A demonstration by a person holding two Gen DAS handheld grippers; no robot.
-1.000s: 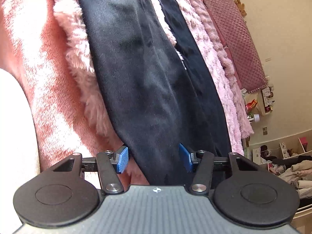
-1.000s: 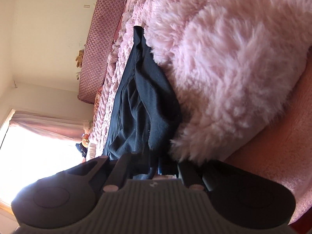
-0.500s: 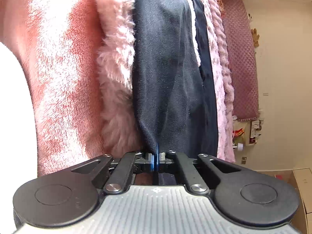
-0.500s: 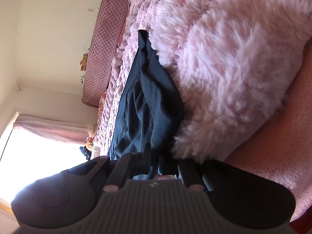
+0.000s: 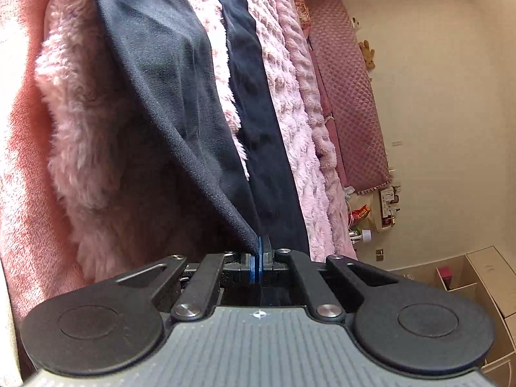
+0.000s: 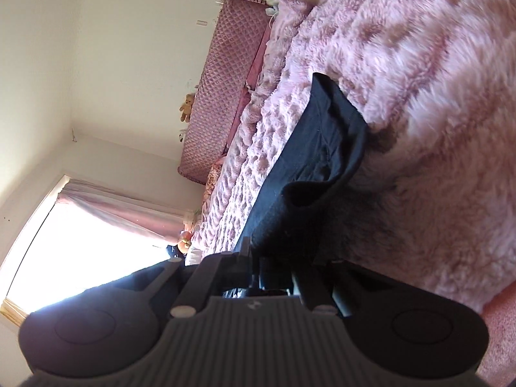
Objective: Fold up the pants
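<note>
Bed: a fluffy pink blanket [image 5: 290, 103] spreads ahead of both my jaws; a salmon fleece [image 5: 19, 161] lies off to the left of my left jaws.
Headboard: a quilted mauve panel [image 5: 348, 90] stands against the cream wall beyond the blanket, with a small teddy [image 5: 367, 53] by it.
Window: bright, with a pink curtain [image 6: 122, 206], far to the left of my right jaws.
Pants: the dark pants [image 5: 180, 103] run long, straight away from my left jaws along the blanket; a second dark strip lies just right of that one.
Left gripper [image 5: 260, 259]: blue pads pressed together on a lifted corner of the pants.
Right gripper [image 6: 267, 274]: jaws narrow, dark cloth bunched between them; the pants rise from there in a slack fold.
</note>
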